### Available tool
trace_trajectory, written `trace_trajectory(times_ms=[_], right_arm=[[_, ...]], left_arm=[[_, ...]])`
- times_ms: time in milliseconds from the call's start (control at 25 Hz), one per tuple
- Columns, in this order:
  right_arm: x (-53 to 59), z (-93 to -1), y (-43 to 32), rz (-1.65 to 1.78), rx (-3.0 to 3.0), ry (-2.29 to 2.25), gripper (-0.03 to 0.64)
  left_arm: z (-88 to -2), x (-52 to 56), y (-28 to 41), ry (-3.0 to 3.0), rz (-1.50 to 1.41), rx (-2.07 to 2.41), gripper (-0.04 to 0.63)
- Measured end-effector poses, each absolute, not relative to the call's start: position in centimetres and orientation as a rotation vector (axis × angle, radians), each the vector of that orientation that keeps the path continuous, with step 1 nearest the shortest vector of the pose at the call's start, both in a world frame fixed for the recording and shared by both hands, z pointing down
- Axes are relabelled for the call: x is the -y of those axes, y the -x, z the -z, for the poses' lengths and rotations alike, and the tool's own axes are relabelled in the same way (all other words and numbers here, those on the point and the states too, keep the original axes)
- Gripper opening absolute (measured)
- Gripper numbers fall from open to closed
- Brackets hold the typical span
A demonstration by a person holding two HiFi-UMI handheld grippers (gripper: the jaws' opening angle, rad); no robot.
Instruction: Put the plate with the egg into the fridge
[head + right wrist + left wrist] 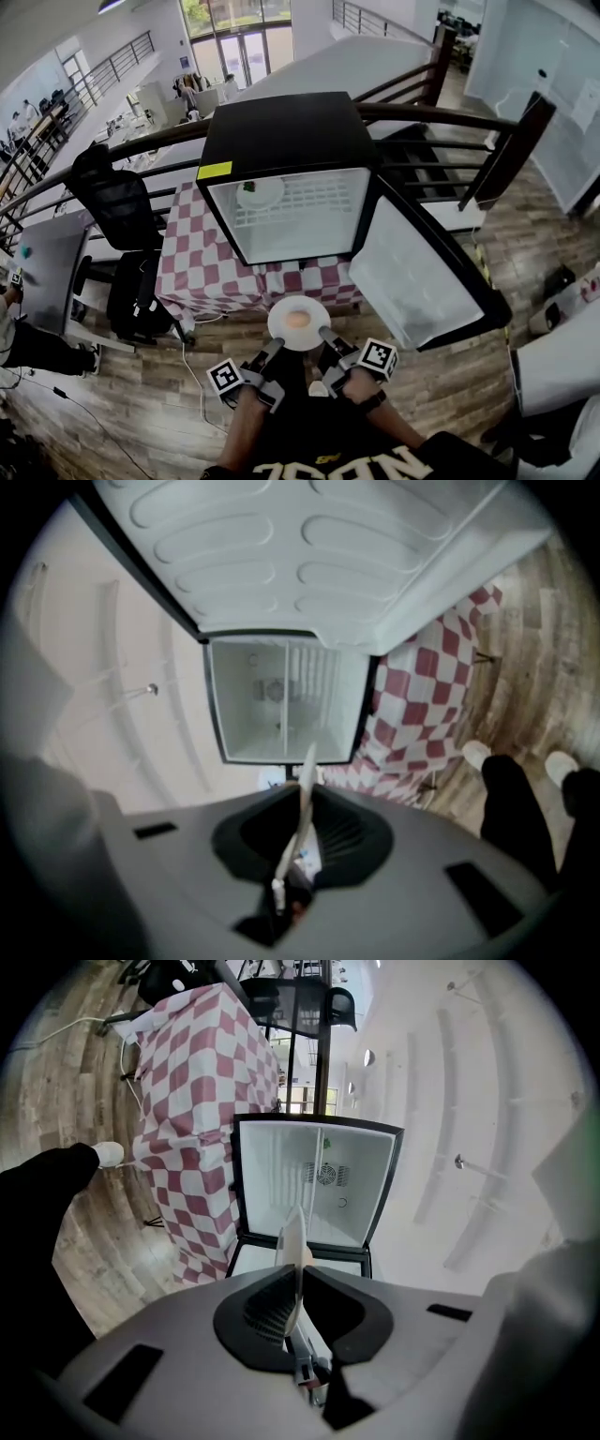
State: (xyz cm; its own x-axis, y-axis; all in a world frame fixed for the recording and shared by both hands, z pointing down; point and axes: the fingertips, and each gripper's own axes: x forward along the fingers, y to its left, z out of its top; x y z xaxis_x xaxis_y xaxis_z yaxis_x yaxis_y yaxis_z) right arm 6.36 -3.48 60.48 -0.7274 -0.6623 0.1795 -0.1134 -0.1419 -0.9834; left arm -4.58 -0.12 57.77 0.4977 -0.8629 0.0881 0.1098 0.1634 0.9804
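A plate (298, 305) is held level in front of the open fridge (281, 131), just outside and below its opening, and nothing of it is yet inside the cavity. An egg (296, 320) is seen lying at the middle of the plate. The plate's near rim is clamped from two sides. The left gripper (275, 347) is closed on the rim at the near left, and the right gripper (326, 335) is closed on it at the near right. In each gripper view the thin white rim is seen edge-on, pinched between dark pads that are brought almost together. The fridge is set on a table draped in a red-and-white checked cloth (202, 267). Its door (422, 272) is swung wide to the right, so that the pale inner lining is turned towards the plate. A white wire shelf (309, 211) is visible inside. At the shelf's far left a small white dish (260, 192) is seen, with what may be something green on it, though it is too small to be made out. A black office chair (117, 202) is placed left of the table, and a dark railing (441, 122) runs behind the fridge. The floor below is laid with wood planks.
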Motion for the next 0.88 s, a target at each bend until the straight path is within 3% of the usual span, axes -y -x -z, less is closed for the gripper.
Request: trace_trajectory(times_ms=[880], right_arm=[[19.1, -64.6, -0.9, 1.846, -1.834, 0.971, 0.037]], left_arm=[[-62.9, 16.1, 10.0, -1.296, 0.734, 0.796, 0.034]])
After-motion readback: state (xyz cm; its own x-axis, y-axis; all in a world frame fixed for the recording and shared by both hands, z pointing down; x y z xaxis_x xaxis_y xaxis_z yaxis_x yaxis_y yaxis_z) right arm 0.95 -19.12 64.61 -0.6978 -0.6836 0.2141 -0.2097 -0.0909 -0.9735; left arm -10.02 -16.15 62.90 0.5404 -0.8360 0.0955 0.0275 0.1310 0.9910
